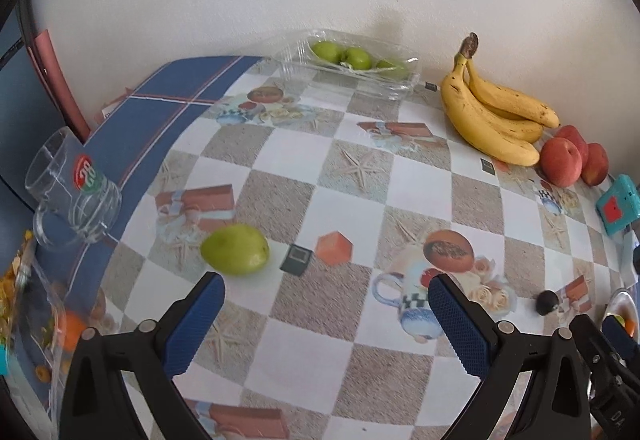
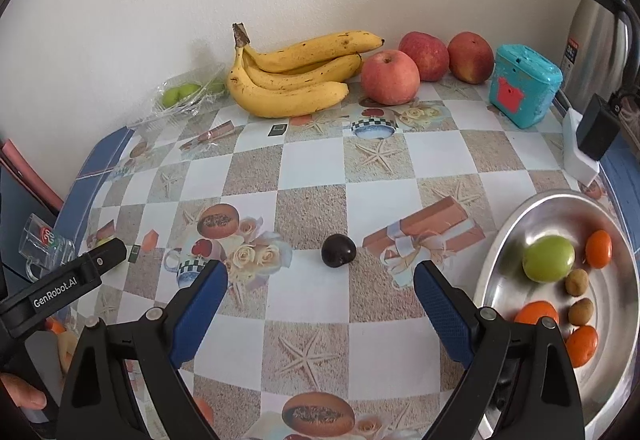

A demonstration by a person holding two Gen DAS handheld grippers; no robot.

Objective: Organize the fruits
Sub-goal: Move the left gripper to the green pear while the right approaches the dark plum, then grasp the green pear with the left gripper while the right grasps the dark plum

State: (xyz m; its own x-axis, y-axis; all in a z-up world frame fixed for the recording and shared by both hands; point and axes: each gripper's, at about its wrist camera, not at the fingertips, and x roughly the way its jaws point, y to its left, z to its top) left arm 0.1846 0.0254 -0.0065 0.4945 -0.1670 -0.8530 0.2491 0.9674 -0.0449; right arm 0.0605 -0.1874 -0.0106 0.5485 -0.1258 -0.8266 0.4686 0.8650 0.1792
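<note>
From the left wrist view, the left gripper (image 1: 326, 324) hangs over the checked, picture-printed tablecloth (image 1: 288, 176) with its blue-padded jaws standing well apart and nothing between them; a loose green pear-shaped fruit (image 1: 235, 249) lies on the cloth just beyond the left pad, not touched by it; further back a clear plastic clamshell tray (image 1: 396, 86) against the wall holds more green fruits, a bunch of yellow bananas (image 1: 492, 116) lies beside it, and red apples (image 1: 562, 162) sit next to the bananas; a clear glass mug (image 1: 72, 192) stands at the table's left edge; a small dark plum-like fruit (image 1: 547, 302) lies far to the right. From the right wrist view, the right gripper (image 2: 320, 300) is likewise spread wide and empty, pointing down at that dark fruit (image 2: 338, 249), which rests on the cloth ahead of the gap between the pads; to the right a round shiny metal bowl (image 2: 504, 240) already holds a green fruit (image 2: 548, 258), small orange fruits and two brownish ones. I judge the step in hand to be the approach for a pick, each claw lined up on its own loose fruit; the next move calls for lowering the right pads on either side of the dark fruit and closing gently, since it is small, round and could roll away.
</note>
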